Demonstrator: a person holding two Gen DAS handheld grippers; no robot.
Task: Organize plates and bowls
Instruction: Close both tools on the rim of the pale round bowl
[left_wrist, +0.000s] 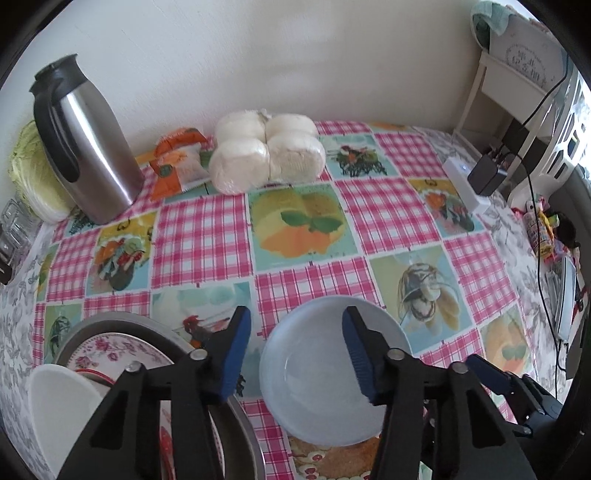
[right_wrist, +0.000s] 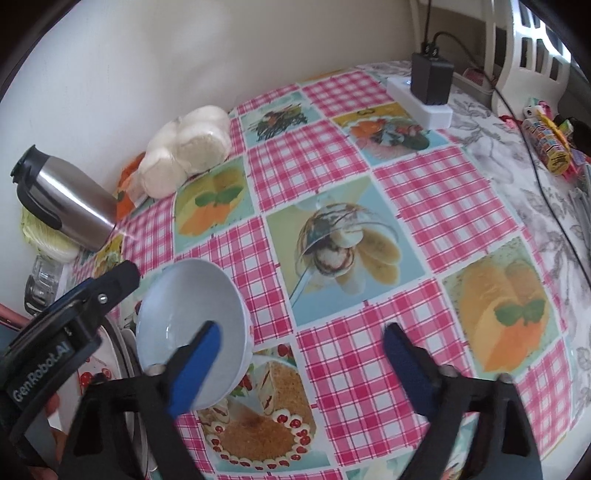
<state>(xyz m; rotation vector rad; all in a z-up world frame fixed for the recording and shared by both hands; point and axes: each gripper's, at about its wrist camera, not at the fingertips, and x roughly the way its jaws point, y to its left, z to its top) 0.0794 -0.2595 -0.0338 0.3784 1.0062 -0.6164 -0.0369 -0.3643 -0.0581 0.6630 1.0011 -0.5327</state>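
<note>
Left gripper (left_wrist: 295, 354): spread, its jaws straddling the near-left rim of the pale blue bowl (left_wrist: 332, 373). One blue pad hangs inside the bowl, the other outside to the left. Neither pad is seen pressing on the rim, so nothing is gripped yet.

Right gripper (right_wrist: 301, 363): spread wide over the checked tablecloth (right_wrist: 436, 206) and empty. Its left pad overlaps the bowl in the right wrist view; whether it touches the bowl cannot be told.

The bowl stands on the table near the front edge, apart from the other crockery. In the right wrist view it looks tilted, though lens distortion may account for that.

At the near left of the left wrist view a round metal tray (left_wrist: 122, 321) holds a flowered plate (left_wrist: 122, 350) and a white dish (left_wrist: 62, 406) near the frame edge. How they are stacked is partly hidden by the gripper.

Far side of the table: a steel jug (left_wrist: 85, 147), wrapped buns (left_wrist: 266, 151) and a charger (left_wrist: 484, 173) plugged into a white power strip, all well apart from the work.

Assessment: the task appears partly done. Some crockery is gathered in the tray, and the bowl is still loose. Judged remaining: grip the bowl and place it with the rest.
</note>
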